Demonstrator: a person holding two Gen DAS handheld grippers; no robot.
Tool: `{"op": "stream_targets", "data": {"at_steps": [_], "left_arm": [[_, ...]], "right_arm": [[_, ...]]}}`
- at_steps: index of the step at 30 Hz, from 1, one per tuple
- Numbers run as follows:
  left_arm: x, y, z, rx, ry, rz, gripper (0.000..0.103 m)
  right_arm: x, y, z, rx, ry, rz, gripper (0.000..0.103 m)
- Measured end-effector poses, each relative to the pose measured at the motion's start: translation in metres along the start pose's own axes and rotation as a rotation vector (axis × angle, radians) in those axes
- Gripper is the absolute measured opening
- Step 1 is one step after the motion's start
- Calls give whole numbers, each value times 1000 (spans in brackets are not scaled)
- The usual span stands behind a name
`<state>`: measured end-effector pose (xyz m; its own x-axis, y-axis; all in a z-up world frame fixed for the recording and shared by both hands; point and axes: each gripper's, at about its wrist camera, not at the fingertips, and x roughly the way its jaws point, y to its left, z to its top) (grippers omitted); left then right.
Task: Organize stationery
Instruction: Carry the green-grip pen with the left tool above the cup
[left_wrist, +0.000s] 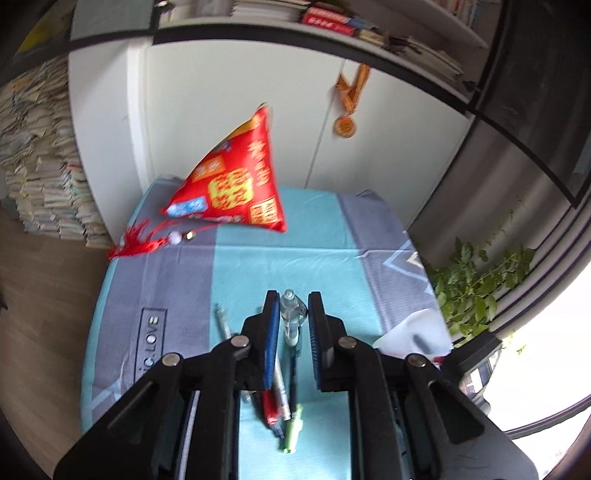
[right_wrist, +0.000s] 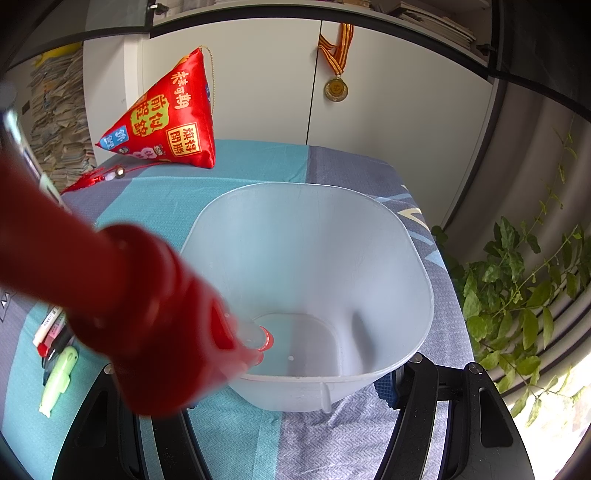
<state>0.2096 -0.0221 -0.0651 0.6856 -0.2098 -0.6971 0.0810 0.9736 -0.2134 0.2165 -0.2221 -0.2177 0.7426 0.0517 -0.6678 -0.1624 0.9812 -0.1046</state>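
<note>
Left wrist view: the left tongs (left_wrist: 291, 325) stand apart astride a clear pen (left_wrist: 291, 319), lined up to pinch it off the pile of pens (left_wrist: 280, 402) on the worktop (left_wrist: 288, 258). Right wrist view: a red pen (right_wrist: 147, 314) tips into the white tub (right_wrist: 388, 251) for storing; whether the right tongs (right_wrist: 288, 384) are apart or together, I cannot tell.
</note>
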Motion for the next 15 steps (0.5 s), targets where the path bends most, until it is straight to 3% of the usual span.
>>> {"op": "stream_targets", "data": {"at_steps": [8,15], "left_arm": [[-4,-69,18,140,-48,-104,14],[27,-116,21,235,18,-154,14]], "right_arm": [[0,1,0,0,0,0,70],[0,0,0,-2,0,-2,70]]}}
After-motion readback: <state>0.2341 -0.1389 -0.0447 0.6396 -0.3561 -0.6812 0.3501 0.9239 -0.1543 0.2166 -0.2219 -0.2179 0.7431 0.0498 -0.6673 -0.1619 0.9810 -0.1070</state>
